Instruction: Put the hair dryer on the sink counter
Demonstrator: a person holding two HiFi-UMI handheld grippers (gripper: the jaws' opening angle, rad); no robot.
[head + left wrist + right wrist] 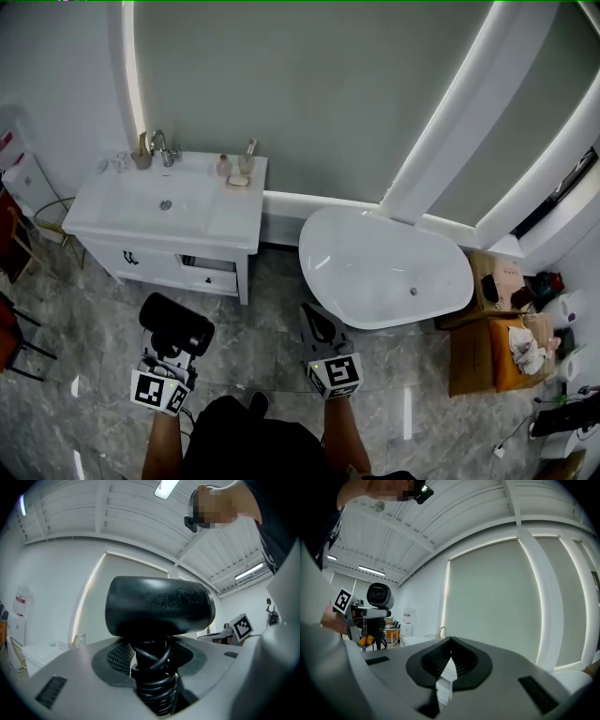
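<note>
A black hair dryer (177, 324) is held low over the marble floor, in front of the white sink counter (234, 214). My left gripper (171, 354) is shut on its handle, which has the black cord wound round it. In the left gripper view the dryer's barrel (158, 606) lies crosswise above the jaws and the wrapped handle (153, 686) sits between them. My right gripper (317, 323) is shut with nothing in it, level with the left one. In the right gripper view its jaws (450, 645) meet, and the hair dryer (379, 596) shows far left.
On the counter stand a faucet (161, 146), a cup and small bottles (246, 161) around the basin (165, 201). A white bathtub (386, 268) lies to the right. Cardboard boxes (495, 330) with clutter stand at the far right, and chairs at the left edge.
</note>
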